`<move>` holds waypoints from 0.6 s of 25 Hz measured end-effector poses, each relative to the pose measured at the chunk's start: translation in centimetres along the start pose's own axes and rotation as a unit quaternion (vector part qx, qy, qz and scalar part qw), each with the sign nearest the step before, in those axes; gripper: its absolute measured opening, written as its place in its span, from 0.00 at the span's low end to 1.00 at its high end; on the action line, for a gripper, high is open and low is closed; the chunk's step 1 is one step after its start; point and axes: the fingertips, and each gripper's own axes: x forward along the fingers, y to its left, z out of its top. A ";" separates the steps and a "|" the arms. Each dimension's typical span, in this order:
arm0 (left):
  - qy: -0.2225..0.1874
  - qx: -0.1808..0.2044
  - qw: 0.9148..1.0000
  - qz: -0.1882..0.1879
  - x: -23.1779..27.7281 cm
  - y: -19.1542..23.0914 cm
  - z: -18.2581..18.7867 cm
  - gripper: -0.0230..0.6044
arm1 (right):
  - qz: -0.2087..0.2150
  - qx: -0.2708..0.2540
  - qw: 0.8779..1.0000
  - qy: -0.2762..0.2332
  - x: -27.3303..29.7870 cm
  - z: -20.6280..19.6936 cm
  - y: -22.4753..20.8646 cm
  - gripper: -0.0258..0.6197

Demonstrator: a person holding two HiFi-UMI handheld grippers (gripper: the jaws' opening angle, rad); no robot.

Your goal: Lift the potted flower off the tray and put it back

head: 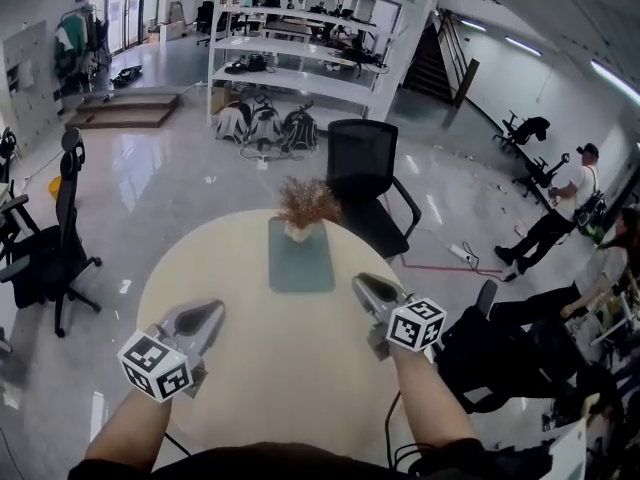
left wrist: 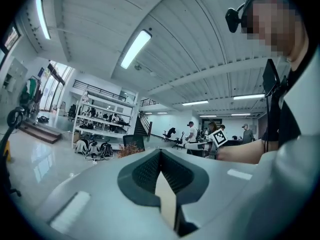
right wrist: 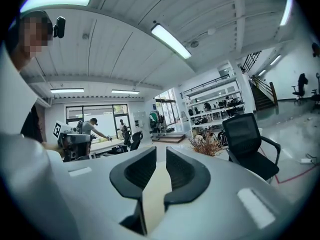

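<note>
Presently the potted flower (head: 305,208) stands upright on the far end of the grey-green tray (head: 300,265), which lies flat on the far half of the round, pale counter (head: 250,378). The plant is a tuft of dry brown sprigs in a small light pot, and nothing touches it. Both grippers are held above the near part of the counter, well apart from the tray and from each other. The left gripper (head: 207,314) is at the near left and the right gripper (head: 363,286) is at the near right, a little closer to the tray's near right corner. Each carries its marker cube (head: 155,365) on the end toward the person, whose bare forearms reach in from the bottom edge. In the left gripper view the fingers (left wrist: 145,171) are clenched, their tips meeting in a point, with nothing caught between them. The flower shows small and far beyond them, slightly to the left. In the right gripper view the fingers (right wrist: 182,170) stand nearly together, with a slim gap running their whole length, and they hold nothing. There the flower sits beyond and to the right of them. A black office chair (head: 365,168) stands just behind the counter on the far side, right of the plant. Further back on the glossy floor there is white shelving (head: 290,43), with bags piled at its foot. Other people are at the right edge of the room.
</note>
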 end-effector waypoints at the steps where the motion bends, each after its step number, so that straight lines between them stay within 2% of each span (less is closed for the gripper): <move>1: 0.000 0.003 1.000 -0.001 -0.5 -1.3 0.0 0.03 | 0.001 0.001 1.000 -0.001 -1.5 -0.2 0.7 0.15; 6: -0.011 0.019 1.000 -0.002 -2.3 -8.4 0.0 0.03 | 0.015 0.007 1.000 -0.019 -9.2 -0.6 4.0 0.10; 10: -0.022 0.004 1.000 0.008 -3.7 -14.3 -0.5 0.03 | 0.028 0.004 0.999 -0.015 -15.2 -0.8 6.2 0.06; 15: -0.023 0.001 1.000 0.016 -5.2 -20.7 -1.3 0.03 | 0.079 0.004 0.997 -0.007 -22.1 -0.9 10.2 0.06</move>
